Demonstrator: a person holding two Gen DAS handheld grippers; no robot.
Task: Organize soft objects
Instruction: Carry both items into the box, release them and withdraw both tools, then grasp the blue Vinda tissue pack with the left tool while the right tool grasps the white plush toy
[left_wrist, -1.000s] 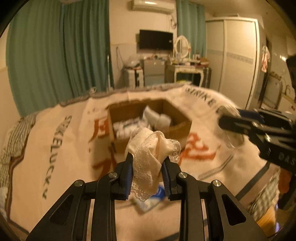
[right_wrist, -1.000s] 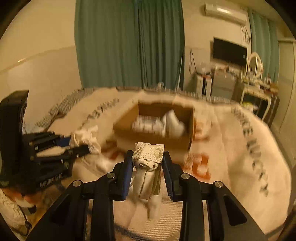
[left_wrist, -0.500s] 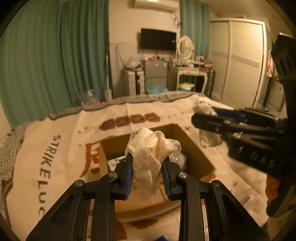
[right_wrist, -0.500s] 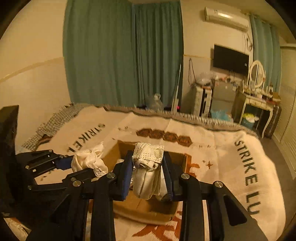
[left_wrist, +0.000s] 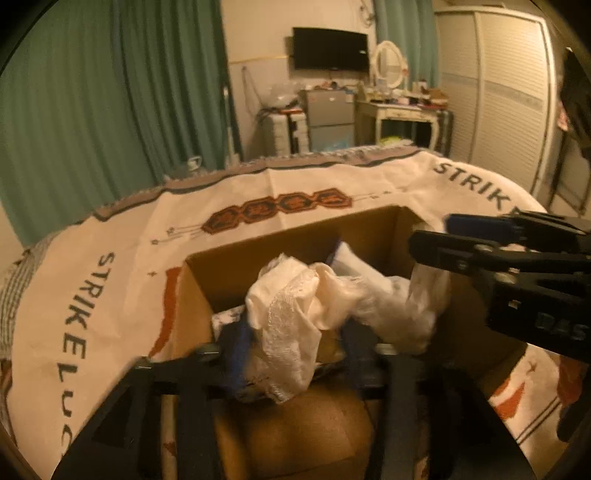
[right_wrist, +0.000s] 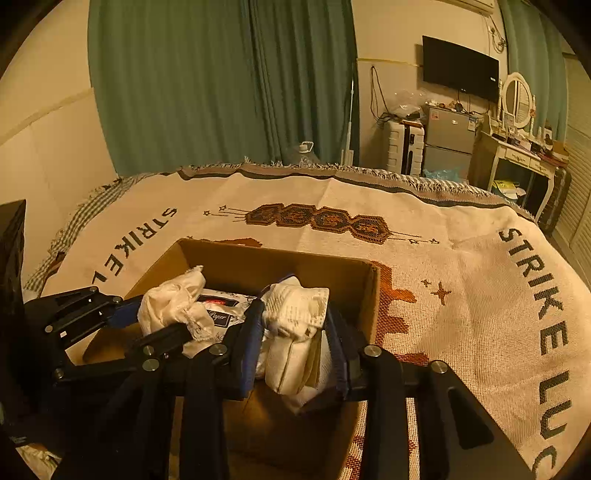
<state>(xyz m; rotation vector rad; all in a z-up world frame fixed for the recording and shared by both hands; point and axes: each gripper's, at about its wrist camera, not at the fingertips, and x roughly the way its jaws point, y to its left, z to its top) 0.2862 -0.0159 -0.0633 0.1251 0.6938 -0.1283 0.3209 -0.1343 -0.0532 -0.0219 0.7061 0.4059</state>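
An open cardboard box (left_wrist: 288, 236) (right_wrist: 373, 295) lies on a cream blanket (left_wrist: 110, 295) (right_wrist: 461, 295) printed with dark letters. My left gripper (left_wrist: 297, 343) (right_wrist: 162, 317) hangs over the box's near left part. Its jaws are opening; a cream lace cloth (left_wrist: 291, 325) (right_wrist: 173, 306) sits between them, leaning on the left pad, clear of the right one. Over the box's near right part is my right gripper (right_wrist: 293, 343) (left_wrist: 432, 232). Its jaws are opening too, with a white folded sock bundle (right_wrist: 295, 325) (left_wrist: 424, 295) loose between them.
Printed tissue packs (right_wrist: 221, 306) lie inside the box. Green curtains (right_wrist: 207, 81) hang behind the bed. A small fridge (right_wrist: 447, 136), a dressing table (left_wrist: 399, 114) and a wardrobe (left_wrist: 509, 92) stand beyond the far edge of the bed.
Both grippers have come forward and down until they hang over the box. Their jaws, shut on the cloth and the sock before, have spread apart.
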